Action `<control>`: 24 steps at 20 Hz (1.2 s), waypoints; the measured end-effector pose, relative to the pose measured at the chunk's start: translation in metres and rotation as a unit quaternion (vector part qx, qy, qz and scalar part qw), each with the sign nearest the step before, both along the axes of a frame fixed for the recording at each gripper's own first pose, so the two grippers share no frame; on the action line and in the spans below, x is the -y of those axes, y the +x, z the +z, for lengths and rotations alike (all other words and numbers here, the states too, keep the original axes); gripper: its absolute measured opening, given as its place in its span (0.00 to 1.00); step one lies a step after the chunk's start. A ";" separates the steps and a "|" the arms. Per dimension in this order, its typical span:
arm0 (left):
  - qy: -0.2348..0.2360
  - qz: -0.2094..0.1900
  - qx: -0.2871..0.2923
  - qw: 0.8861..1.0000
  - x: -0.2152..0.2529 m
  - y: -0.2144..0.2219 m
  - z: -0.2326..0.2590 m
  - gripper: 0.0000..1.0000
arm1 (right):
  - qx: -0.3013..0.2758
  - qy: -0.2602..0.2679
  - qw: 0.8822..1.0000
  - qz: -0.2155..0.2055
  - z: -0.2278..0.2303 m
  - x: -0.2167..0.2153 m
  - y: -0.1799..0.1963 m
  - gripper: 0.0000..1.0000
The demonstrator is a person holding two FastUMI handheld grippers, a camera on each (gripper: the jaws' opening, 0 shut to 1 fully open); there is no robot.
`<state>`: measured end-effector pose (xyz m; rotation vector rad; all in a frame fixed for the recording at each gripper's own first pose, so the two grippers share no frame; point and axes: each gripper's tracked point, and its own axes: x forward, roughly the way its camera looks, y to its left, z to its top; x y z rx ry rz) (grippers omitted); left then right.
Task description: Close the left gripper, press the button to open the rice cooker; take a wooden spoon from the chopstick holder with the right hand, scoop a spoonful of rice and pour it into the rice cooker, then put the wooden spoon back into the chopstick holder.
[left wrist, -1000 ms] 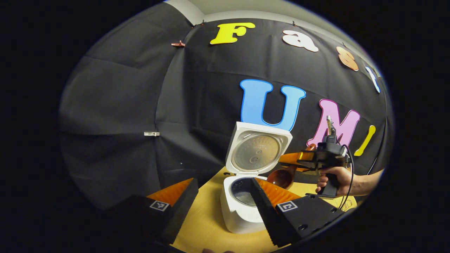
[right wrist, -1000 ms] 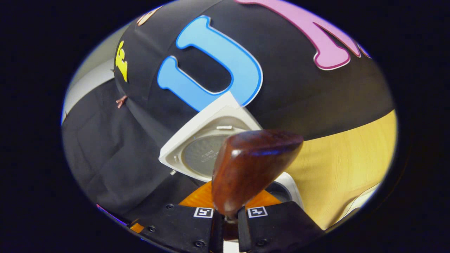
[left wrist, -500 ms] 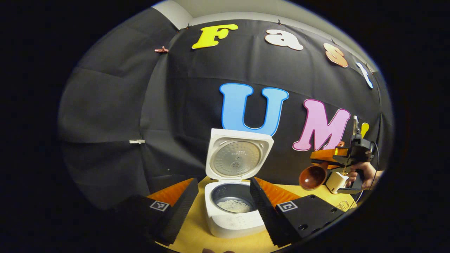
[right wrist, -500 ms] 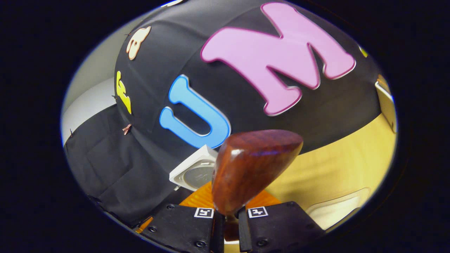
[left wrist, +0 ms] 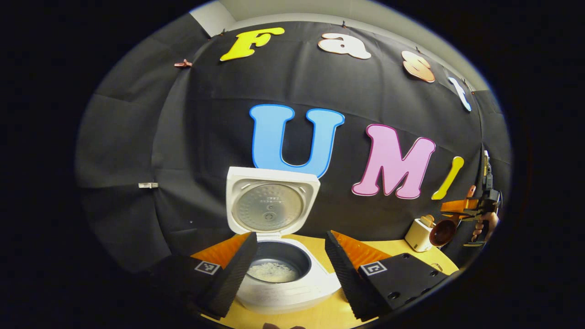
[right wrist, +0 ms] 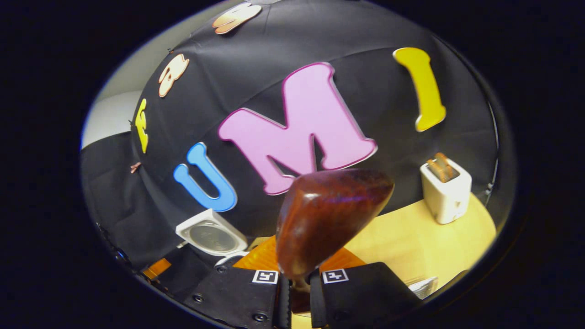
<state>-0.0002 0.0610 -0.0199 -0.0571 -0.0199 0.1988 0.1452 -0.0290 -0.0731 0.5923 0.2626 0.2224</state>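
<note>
In the left gripper view, the left gripper (left wrist: 288, 256) hangs over the near edge of the wooden table (left wrist: 397, 249) with its two fingers spread wide apart and nothing between them. Just beyond them stands the white rice cooker (left wrist: 292, 285), its lid (left wrist: 269, 205) raised upright against the black cloth wall, and a patch of white rice (left wrist: 272, 272) lies in the bottom of the dark inner pot. Far off at the right edge, a hand (left wrist: 480, 228) holds the right gripper (left wrist: 457, 211), with the wooden spoon (left wrist: 442, 232) hanging from it, bowl downward, just beside a small white chopstick holder (left wrist: 418, 235) standing on the table. In the right gripper view, the right gripper (right wrist: 299, 285) has its fingers clamped on the neck of the wooden spoon (right wrist: 327, 219), whose dark brown bowl rises straight ahead of the camera. The chopstick holder (right wrist: 445, 189) stands on the table (right wrist: 411, 242) to the right, well apart from the spoon, with something brown sticking out of its top. The open rice cooker (right wrist: 210, 237) sits low on the left, partly behind the gripper.
</note>
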 end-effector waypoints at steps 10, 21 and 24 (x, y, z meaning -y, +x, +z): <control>0.005 -0.028 -0.018 0.999 0.047 0.034 -0.002 0.95 | -0.098 -0.085 0.990 -0.054 -0.138 0.098 -0.045 0.20; 0.010 0.006 -0.036 0.999 0.064 0.042 0.000 0.95 | -0.178 -0.097 0.979 -0.009 -0.252 0.093 -0.037 0.20; 0.016 0.015 -0.035 0.999 0.067 0.041 0.004 0.95 | -0.187 -0.106 0.977 0.005 -0.267 0.089 -0.033 0.21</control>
